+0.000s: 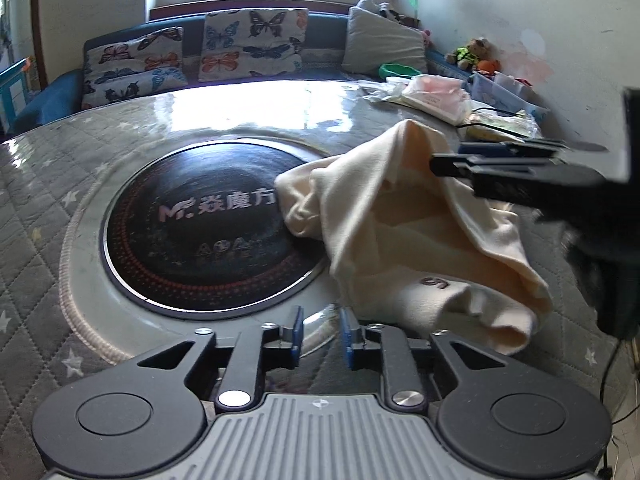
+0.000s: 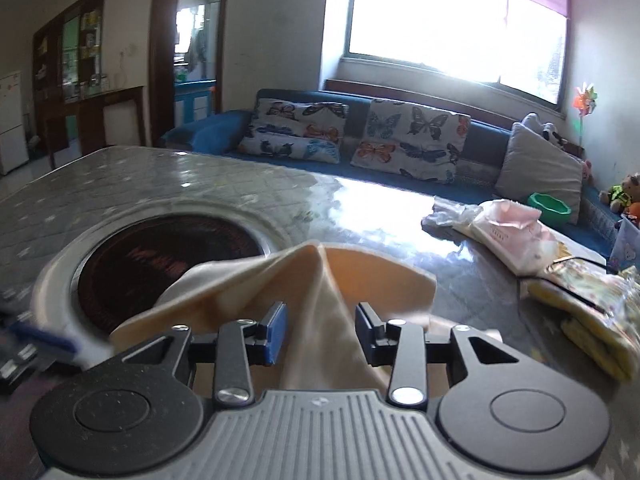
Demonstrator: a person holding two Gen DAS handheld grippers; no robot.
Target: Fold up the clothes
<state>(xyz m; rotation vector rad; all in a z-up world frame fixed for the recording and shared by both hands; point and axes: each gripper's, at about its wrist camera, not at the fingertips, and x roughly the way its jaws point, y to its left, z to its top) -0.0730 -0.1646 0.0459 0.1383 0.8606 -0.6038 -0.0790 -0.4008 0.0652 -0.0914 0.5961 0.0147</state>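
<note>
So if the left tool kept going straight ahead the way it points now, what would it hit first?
Most likely the table: the left tool is open and empty, aimed at the pale ring around the black hob. The cream garment lies just right of that line, though depth is hard to judge.

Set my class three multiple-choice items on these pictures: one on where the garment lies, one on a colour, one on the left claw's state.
1. Where does the cream garment lie?
A. on the sofa
B. on the table, overlapping the black round hob
C. on the floor

2. What colour is the bowl at the back?
A. green
B. red
C. white

3. The left claw is:
A. shut on the garment
B. shut on nothing
C. open and empty

Key:
1. B: the garment's left fold covers the hob's right edge.
2. A: the bowl is bright green in the right wrist view.
3. C: the table shows through the claw's gap.
</note>
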